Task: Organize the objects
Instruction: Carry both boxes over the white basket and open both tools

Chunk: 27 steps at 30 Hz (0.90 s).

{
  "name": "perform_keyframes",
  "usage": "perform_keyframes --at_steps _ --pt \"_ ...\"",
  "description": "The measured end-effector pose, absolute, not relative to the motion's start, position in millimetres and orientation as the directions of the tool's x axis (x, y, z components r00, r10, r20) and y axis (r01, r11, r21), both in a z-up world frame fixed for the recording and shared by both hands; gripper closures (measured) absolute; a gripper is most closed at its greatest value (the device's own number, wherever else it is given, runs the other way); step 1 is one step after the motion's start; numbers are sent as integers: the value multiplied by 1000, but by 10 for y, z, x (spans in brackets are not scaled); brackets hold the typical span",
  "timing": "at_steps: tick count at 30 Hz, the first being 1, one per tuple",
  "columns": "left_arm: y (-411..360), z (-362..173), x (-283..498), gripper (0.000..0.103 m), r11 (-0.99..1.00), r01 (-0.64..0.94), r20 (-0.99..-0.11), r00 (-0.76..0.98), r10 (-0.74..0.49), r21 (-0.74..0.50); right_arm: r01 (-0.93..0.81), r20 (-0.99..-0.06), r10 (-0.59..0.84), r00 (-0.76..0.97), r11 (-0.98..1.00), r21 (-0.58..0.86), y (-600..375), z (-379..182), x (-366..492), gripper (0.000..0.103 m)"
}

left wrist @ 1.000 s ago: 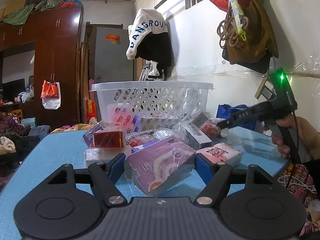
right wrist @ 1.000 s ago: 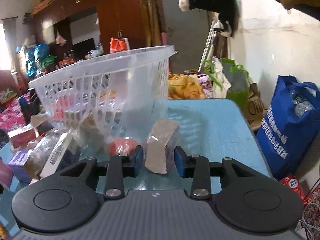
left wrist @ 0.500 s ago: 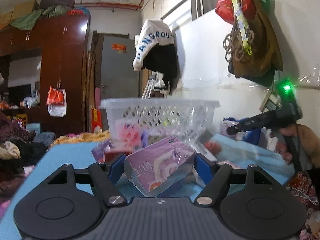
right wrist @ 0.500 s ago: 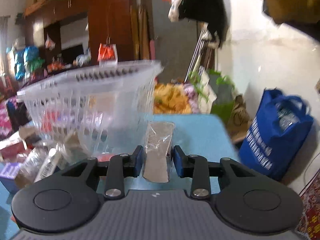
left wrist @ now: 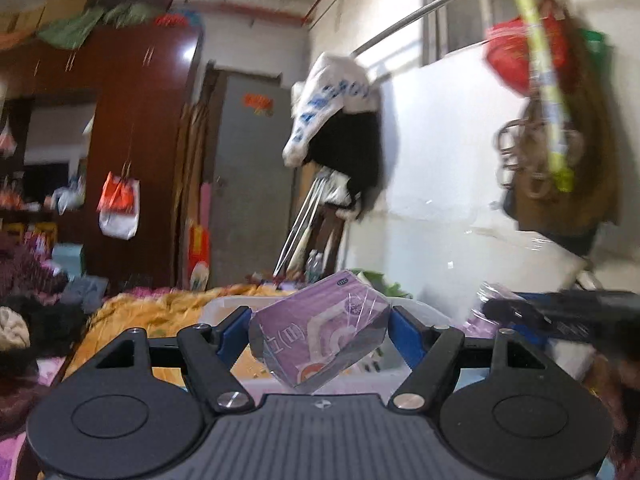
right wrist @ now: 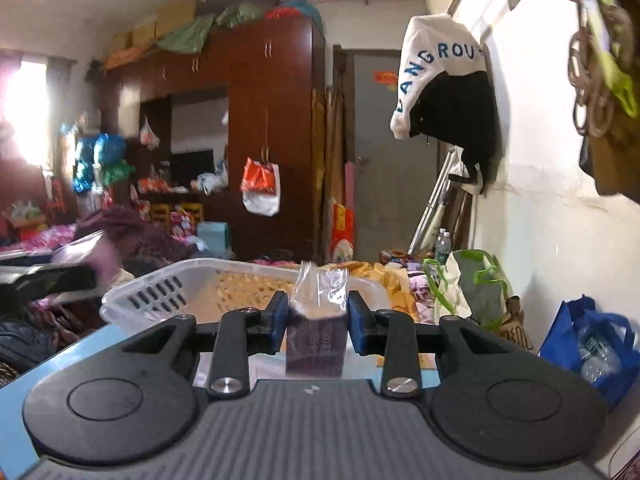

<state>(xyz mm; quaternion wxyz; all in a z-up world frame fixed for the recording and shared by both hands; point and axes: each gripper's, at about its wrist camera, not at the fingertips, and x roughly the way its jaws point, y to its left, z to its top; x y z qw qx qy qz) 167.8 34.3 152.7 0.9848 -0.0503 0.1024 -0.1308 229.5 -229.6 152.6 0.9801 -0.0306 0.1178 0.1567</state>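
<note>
My left gripper [left wrist: 318,330] is shut on a purple box wrapped in clear film [left wrist: 320,336], held tilted above the white plastic basket [left wrist: 224,306], whose rim shows just behind it. My right gripper [right wrist: 318,320] is shut on a small packet in a clear wrapper [right wrist: 318,320], held upright level with the basket's rim [right wrist: 160,292]. The basket stands on the blue table [right wrist: 60,354]. The right gripper's dark body [left wrist: 560,316] shows blurred at the right of the left wrist view, and the left gripper [right wrist: 44,280] at the left of the right wrist view.
A white wall [right wrist: 540,208] runs along the right with hung clothes and bags. A blue bag [right wrist: 592,344] and a green-handled bag [right wrist: 476,288] stand on the floor to the right. A dark wardrobe [right wrist: 272,140] and clutter fill the back.
Both grippers have risen from the table with their objects, from beside the basket to its rim height. The pile of packets on the table has dropped out of view.
</note>
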Motion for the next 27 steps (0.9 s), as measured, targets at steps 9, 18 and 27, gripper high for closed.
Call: perform_keyframes --at_steps 9,18,27 --pt "243 1483 2119 26 973 198 -273 936 -223 -116 -344 -274 323 906 939 -29 -2132 1568 2611 68" --pt "172 1393 2384 10 972 216 -341 910 -234 -92 -341 -277 317 907 939 -40 -2102 1481 2571 12" --pt "428 1055 1431 0 971 225 -198 951 -238 -84 -358 -186 380 906 923 142 -2525 741 1668 0"
